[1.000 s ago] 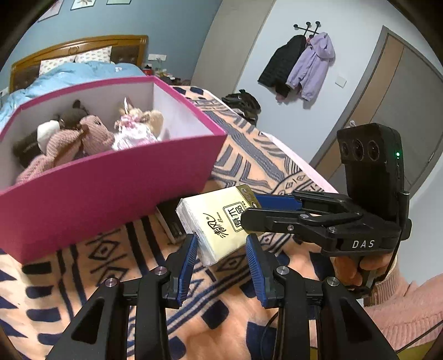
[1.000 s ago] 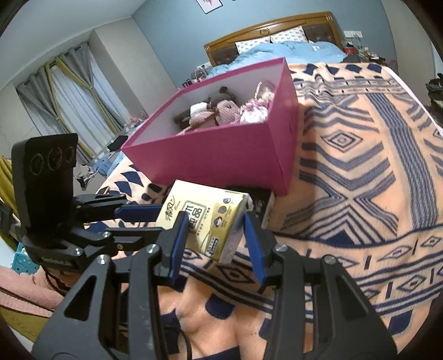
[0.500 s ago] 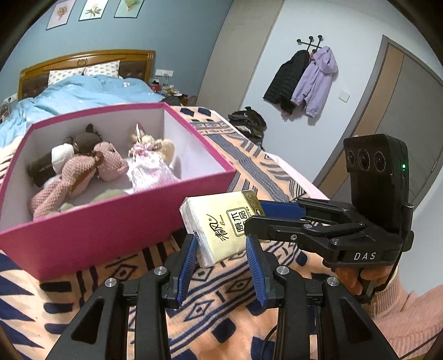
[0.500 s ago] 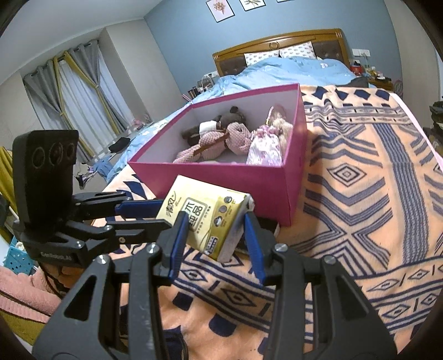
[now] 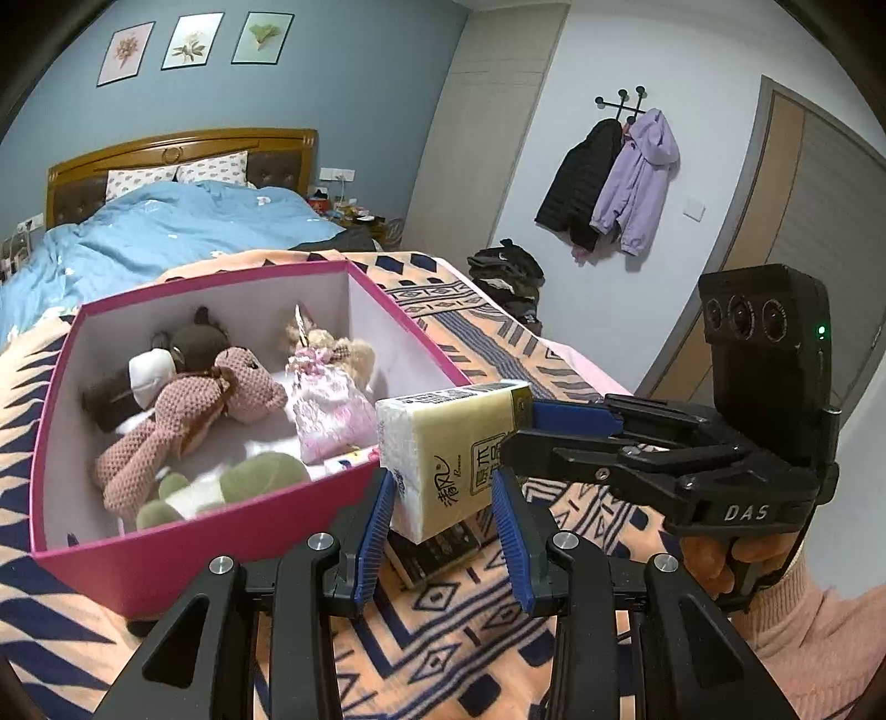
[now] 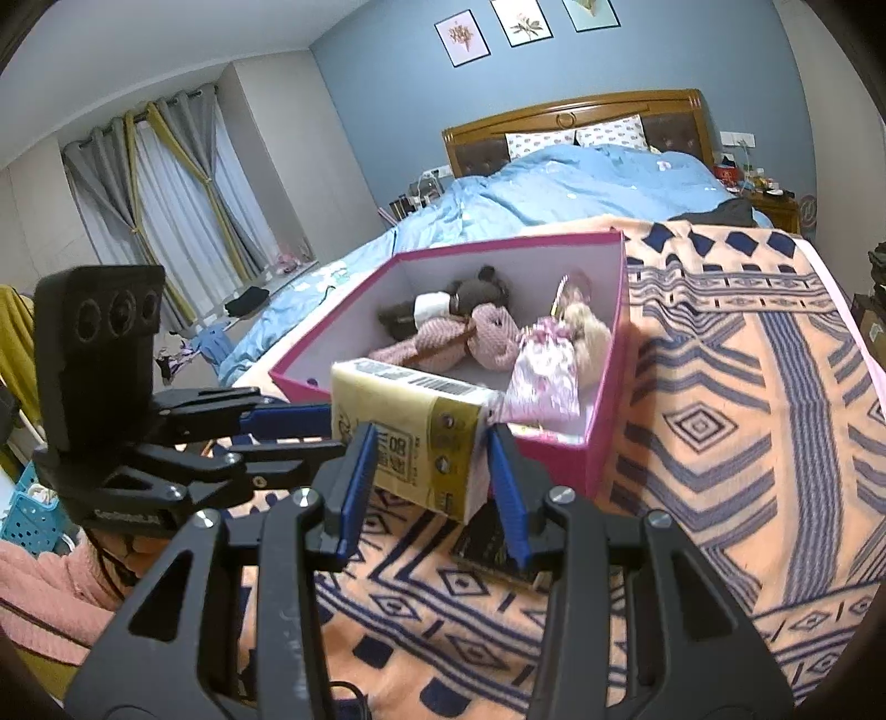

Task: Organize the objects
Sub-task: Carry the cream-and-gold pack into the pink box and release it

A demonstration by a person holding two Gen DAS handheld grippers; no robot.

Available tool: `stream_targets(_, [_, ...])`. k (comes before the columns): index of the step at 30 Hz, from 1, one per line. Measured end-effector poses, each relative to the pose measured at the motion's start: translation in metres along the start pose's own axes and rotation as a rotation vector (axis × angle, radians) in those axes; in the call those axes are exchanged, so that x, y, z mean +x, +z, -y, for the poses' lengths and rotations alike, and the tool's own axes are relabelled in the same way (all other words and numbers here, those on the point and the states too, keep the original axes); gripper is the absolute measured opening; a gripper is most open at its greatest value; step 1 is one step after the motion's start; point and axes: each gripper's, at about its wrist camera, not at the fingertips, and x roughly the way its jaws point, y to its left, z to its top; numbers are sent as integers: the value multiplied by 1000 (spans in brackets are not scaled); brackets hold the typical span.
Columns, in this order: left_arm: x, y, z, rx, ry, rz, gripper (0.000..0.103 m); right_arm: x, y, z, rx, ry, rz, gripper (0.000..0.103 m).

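dark flat object mostly hidden beneath tissue pack; markings unreadable

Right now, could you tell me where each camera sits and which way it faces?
Left wrist: sits on the left gripper, faces the pink cardboard box; the right gripper and hand show.
Right wrist: sits on the right gripper, faces the headboard; a pink sleeve shows.
Shared: the yellow tissue pack, gripped by both.

Glossy plastic-wrapped tissue pack; matt cardboard box; knitted plush bear.

Three framed prints hang above the wooden headboard. Two coats hang well right of that headboard.
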Motion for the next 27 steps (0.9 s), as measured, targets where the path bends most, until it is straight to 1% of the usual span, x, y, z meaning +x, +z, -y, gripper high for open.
stream_targets(14, [15,24,-13,-13,30,-8,36,11,30,11,4,5,18,44])
stream_targets(27, [37,31,-31,-54,45,-48,36,28,40,18,5,1,-4,44])
